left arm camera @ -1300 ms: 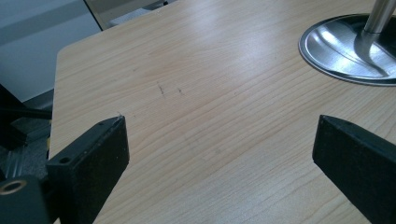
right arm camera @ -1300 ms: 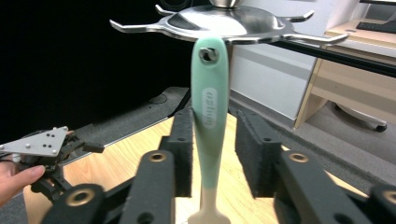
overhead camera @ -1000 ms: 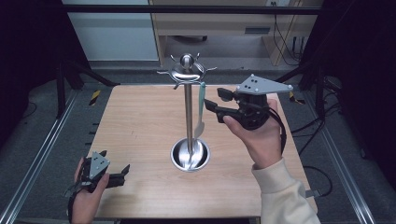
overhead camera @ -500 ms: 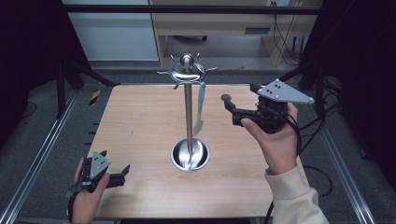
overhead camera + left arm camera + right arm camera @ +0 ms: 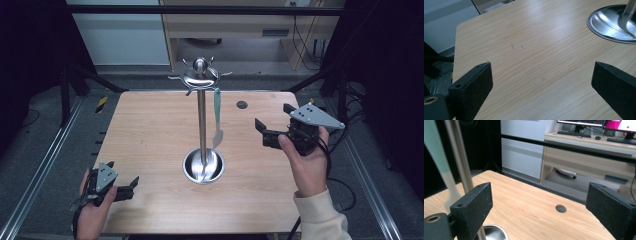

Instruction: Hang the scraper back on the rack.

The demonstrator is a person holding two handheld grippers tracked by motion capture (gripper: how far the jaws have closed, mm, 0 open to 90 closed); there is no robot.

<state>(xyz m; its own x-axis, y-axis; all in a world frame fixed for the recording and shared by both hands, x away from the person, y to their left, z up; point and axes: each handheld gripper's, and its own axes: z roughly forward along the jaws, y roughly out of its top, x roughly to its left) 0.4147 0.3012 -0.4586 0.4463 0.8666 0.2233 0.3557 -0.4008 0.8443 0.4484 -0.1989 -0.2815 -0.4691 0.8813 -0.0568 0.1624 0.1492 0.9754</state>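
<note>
A steel utensil stand (image 5: 201, 120) rises from a round dished base (image 5: 203, 167) at the table's middle. From one of its top hooks (image 5: 200, 76) hangs a pale green spatula (image 5: 218, 116), blade down. My right gripper (image 5: 274, 118) is held open above the table, well to the right of the stand, with nothing between its jaws. The right gripper view looks past the open right gripper (image 5: 537, 205) at the pole (image 5: 461, 162) and the blurred spatula (image 5: 439, 157). My left gripper (image 5: 122, 174) rests open near the front left corner. In the left gripper view the left gripper (image 5: 541, 82) faces bare wood, with the base (image 5: 611, 23) at upper right.
A small round hole (image 5: 242, 104) sits in the tabletop (image 5: 150, 130) at the back right, also seen as the hole (image 5: 561, 208). A black bar (image 5: 564, 145) crosses beyond the far edge, with a desk (image 5: 594, 142) and screens behind it. Metal rails flank the table.
My right gripper has drawn back from beside the hanging spatula, moving right and toward the person. The spatula stays on its hook. The left gripper has not moved.
</note>
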